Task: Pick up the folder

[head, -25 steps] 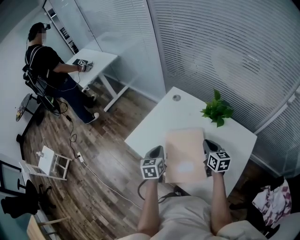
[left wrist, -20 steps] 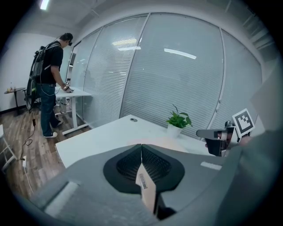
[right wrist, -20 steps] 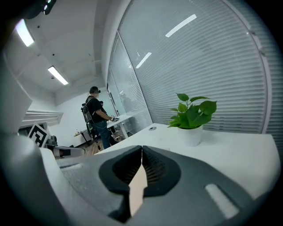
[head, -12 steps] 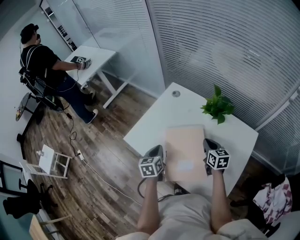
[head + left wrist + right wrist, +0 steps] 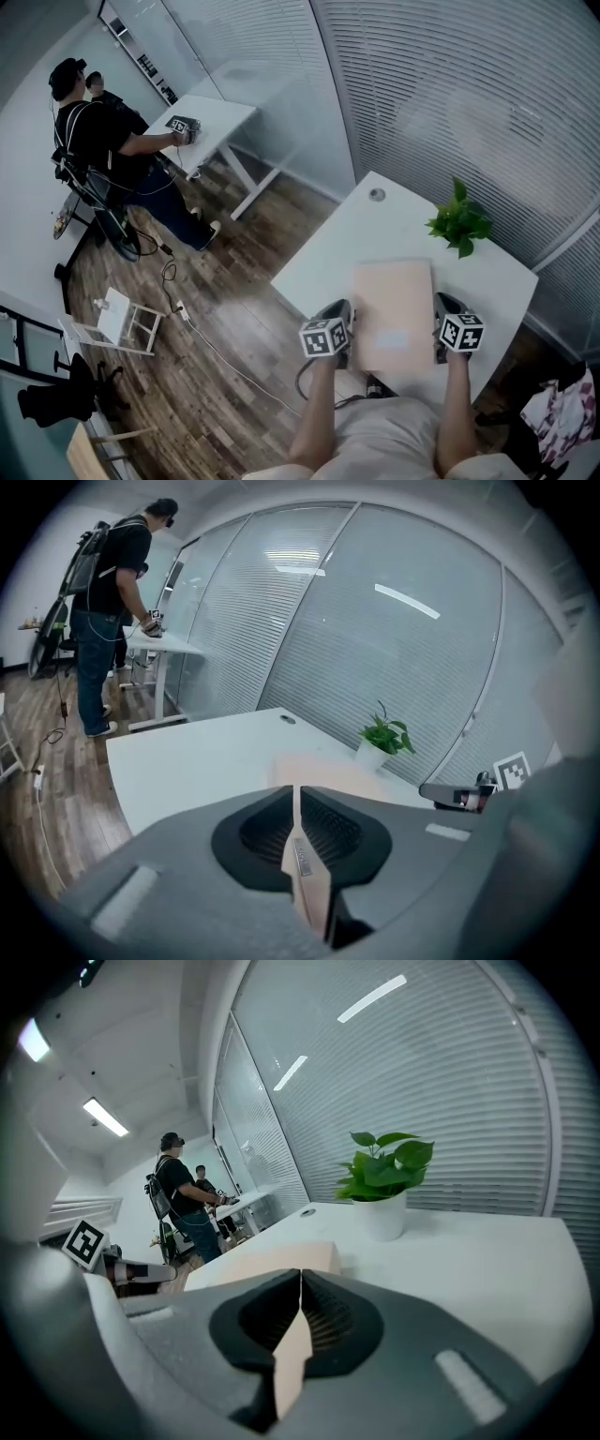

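A flat beige folder (image 5: 394, 314) is held level over the near part of the white table (image 5: 328, 258), one gripper on each side edge. My left gripper (image 5: 345, 326) is shut on the folder's left edge. In the left gripper view that edge (image 5: 307, 878) runs between the closed jaws of the gripper (image 5: 293, 799). My right gripper (image 5: 438, 326) is shut on the right edge, and the right gripper view shows the folder's edge (image 5: 292, 1349) pinched in this gripper (image 5: 300, 1288). I cannot tell whether the folder touches the tabletop.
A potted green plant (image 5: 459, 223) stands at the table's far right, beyond the folder. A cable hole (image 5: 377, 195) marks the far corner. A person (image 5: 103, 141) works at a second white desk (image 5: 220, 112) far left. A white rack (image 5: 117, 319) and cables lie on the wooden floor.
Both grippers have sunk a little toward the table with the folder still held between them. The head view has shifted, so everything sits further right in the picture.
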{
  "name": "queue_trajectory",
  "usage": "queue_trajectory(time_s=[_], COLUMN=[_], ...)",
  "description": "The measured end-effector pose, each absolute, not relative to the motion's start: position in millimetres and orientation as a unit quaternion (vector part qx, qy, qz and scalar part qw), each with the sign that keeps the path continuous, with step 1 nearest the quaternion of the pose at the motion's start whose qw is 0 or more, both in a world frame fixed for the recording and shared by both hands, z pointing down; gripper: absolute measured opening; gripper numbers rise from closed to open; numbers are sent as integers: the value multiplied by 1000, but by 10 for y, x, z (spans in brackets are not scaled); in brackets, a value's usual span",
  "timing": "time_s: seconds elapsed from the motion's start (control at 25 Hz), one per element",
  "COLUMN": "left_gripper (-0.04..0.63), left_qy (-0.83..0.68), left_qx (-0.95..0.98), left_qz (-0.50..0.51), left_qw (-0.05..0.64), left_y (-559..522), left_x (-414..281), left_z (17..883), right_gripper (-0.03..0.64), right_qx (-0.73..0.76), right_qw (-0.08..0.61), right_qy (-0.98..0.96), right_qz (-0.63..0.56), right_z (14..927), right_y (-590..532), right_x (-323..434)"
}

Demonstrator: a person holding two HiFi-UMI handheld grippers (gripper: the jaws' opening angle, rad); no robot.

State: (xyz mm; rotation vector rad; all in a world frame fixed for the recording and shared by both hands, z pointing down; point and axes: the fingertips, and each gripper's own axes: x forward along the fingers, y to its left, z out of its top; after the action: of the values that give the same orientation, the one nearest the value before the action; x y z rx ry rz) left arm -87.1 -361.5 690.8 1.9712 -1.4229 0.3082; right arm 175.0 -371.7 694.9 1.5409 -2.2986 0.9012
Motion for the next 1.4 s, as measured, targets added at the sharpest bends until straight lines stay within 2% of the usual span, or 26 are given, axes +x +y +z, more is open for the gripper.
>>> queue_trajectory(time_s=[0.24,0.6,1.0,1.4], left_gripper=[14,103,229,285], left_qy=[-537,-515,-481,-472], left_qx=[757,758,764,765], left_qz=[128,125,114,115], left_qw=[350,381,415,422], left_y=[-3549,-3520,-3533,-3580], left_x=[-854,-749,-552,-476], left_z=[6973,7160,7261,7342], right_gripper=[3,42,155,212], right_qx=[527,501,474,461], right_qw=[111,115,113,113], right_qy=[-783,-795,-804,-803], right_qz=[311,321,341,360], right_z=[6952,7025,7100,7191], right_y=[-3706,-3699,-3668,-3678], right_x=[1761,1663,1625,1600])
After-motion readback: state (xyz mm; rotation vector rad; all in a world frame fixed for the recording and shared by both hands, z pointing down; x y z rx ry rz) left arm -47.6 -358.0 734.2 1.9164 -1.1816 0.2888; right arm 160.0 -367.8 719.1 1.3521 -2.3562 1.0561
